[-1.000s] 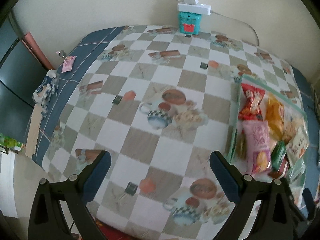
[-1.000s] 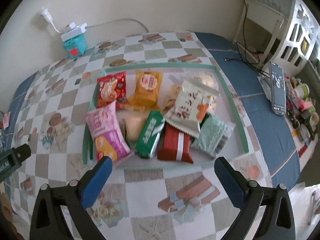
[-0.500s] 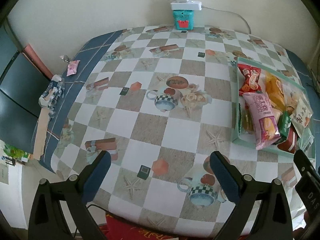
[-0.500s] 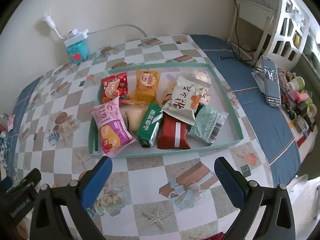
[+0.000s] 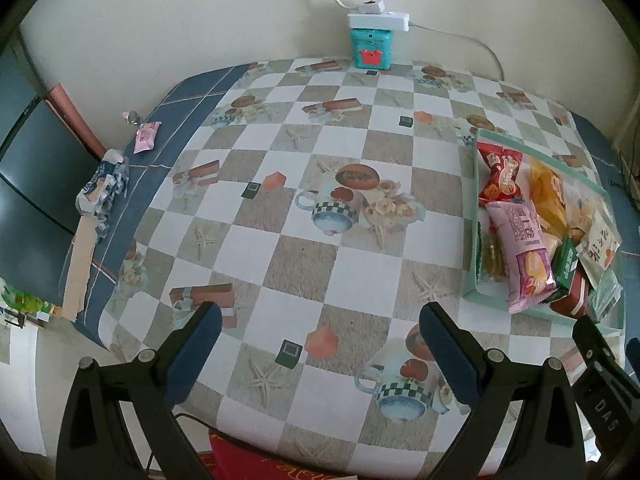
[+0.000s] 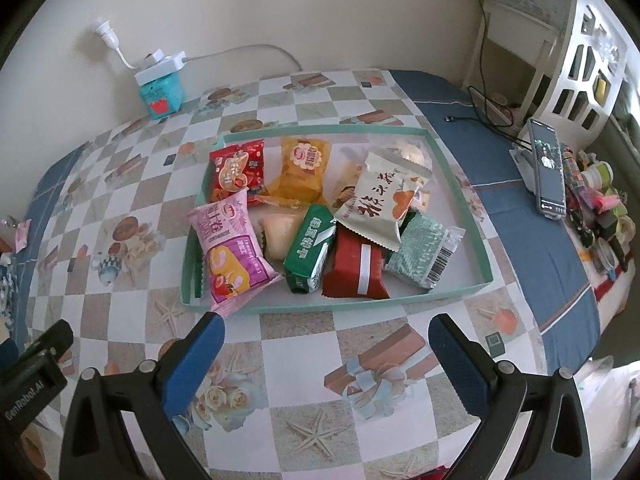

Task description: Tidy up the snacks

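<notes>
While the right gripper (image 6: 326, 354) hovered with its fingers spread wide and empty, the green tray (image 6: 460, 184) of snacks lay just ahead of it on the checkered tablecloth (image 6: 288, 344), its near rim just beyond the fingertips. A pink packet (image 6: 230, 252) hung over that rim close to the left fingertip, beside a green packet (image 6: 310, 254) and a red one (image 6: 354, 268). The left gripper (image 5: 320, 350), likewise spread and holding nothing, hovered over bare cloth, with the tray (image 5: 478, 284) off to its right.
</notes>
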Tool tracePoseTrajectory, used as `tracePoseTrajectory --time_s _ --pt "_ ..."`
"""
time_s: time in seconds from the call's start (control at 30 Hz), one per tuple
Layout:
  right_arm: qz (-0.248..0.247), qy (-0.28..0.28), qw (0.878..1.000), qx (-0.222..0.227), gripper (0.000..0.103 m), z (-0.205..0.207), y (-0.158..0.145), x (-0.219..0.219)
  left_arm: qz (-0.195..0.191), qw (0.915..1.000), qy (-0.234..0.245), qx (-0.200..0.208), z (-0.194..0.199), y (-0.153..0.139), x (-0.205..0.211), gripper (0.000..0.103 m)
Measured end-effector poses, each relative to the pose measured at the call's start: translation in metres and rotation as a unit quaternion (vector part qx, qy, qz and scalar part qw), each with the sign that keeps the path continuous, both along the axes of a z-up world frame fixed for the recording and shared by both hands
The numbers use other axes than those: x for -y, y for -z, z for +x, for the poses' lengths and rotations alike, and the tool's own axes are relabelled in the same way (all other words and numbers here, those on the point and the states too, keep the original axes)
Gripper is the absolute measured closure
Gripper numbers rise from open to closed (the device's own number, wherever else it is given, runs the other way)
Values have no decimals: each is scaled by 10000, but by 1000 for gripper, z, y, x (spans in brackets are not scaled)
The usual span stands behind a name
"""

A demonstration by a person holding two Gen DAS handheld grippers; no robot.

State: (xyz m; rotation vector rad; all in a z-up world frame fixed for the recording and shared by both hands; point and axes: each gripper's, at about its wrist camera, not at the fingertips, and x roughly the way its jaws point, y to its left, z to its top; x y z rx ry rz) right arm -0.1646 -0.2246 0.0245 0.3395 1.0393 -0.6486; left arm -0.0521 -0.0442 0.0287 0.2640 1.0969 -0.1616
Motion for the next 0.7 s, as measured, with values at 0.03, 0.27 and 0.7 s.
tracePoseTrajectory --time_s 0.03,0.27,0.7 --pt "-3 -14 10000 -14 0 1 0 0 -5 10000 -7 -4 0 0 -1 4" --pt "-26 -74 10000 -51 0 3 1 -3 2 10000 -30 4 2 1 -2 4" --pt "-37 -159 9998 -86 0 7 3 -6 -6 9999 -93 -44 5 3 -4 4"
